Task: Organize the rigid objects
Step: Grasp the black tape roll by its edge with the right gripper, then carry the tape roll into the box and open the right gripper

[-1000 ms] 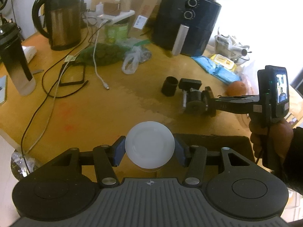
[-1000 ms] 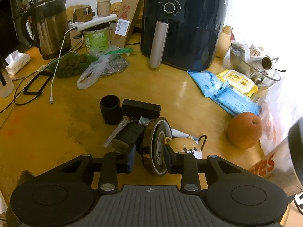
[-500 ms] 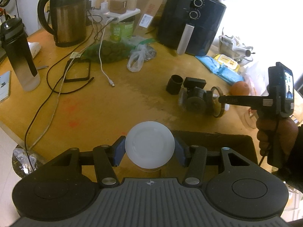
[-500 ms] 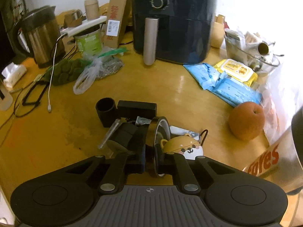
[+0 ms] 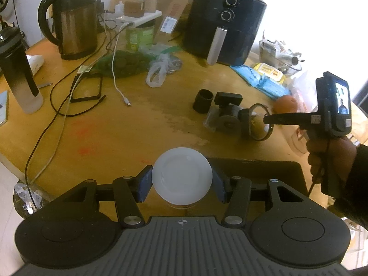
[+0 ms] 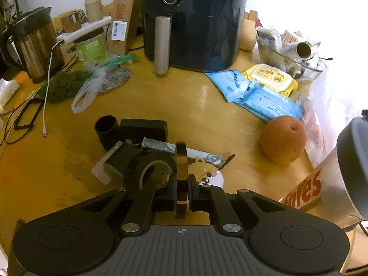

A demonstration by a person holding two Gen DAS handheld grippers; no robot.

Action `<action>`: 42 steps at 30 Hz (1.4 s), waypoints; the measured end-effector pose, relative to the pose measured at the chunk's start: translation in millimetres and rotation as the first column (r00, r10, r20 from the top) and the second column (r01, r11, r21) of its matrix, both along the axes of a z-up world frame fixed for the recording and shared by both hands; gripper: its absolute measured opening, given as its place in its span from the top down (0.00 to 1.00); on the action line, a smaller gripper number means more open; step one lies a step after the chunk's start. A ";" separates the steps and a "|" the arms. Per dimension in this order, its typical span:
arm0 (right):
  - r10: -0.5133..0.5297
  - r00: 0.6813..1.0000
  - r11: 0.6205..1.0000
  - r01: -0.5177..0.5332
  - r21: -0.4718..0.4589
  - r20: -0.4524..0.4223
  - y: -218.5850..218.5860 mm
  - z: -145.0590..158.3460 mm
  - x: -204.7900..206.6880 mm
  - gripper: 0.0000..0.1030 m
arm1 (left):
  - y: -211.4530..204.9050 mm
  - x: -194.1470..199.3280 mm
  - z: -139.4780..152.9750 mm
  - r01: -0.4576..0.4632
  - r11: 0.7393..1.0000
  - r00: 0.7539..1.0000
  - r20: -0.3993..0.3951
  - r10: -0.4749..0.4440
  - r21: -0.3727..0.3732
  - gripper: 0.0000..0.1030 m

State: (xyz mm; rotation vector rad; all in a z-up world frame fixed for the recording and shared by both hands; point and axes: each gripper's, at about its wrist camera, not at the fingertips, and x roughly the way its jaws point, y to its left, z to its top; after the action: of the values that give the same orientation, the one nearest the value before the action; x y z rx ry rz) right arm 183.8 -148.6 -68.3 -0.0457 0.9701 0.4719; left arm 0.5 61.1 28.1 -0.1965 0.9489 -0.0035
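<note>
On the left, the left gripper (image 5: 181, 179) keeps its jaws pinched on the white-lidded jar (image 5: 181, 176), held above the near edge of the wooden table (image 5: 119, 133) exactly as it was a second ago, with a dark mat (image 5: 264, 168) just beside it. Toward the middle lies the pile of small parts: a black cylinder (image 6: 107, 130), a black box (image 6: 143, 127) and a black tape roll (image 6: 147, 170), touching one another. On the right, the right gripper (image 6: 182, 191) has just closed: its jaws, spread around the amber tape roll (image 6: 181, 172) a second ago, now press on the roll's rim, which stands on edge among the pile. That secures the roll, so lifting it clear of the pile looks like the next step. An orange fruit (image 6: 283, 139) sits well apart further right.
</note>
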 end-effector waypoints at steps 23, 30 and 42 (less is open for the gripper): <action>-0.008 0.999 0.981 -0.001 0.195 0.046 -44.0 50.6 -34.9 0.89 | -31.4 2.6 -2.0 0.071 0.997 0.997 0.006 -0.071 -0.002 0.49; -0.002 1.000 0.967 0.000 0.256 0.008 -66.6 61.5 -58.9 0.89 | -45.4 6.4 -5.8 0.110 0.994 0.994 -0.006 -0.110 0.001 0.49; 0.029 0.995 0.951 0.003 0.309 -0.099 -99.3 53.2 -102.7 0.89 | -63.0 21.7 -29.2 0.184 0.982 0.981 -0.065 -0.182 0.029 0.49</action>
State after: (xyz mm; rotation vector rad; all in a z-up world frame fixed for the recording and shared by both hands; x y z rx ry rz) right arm 81.1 -247.8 -15.2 0.2578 0.9869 0.6392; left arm 22.2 -1.9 -1.1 -0.0765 1.0255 -0.1514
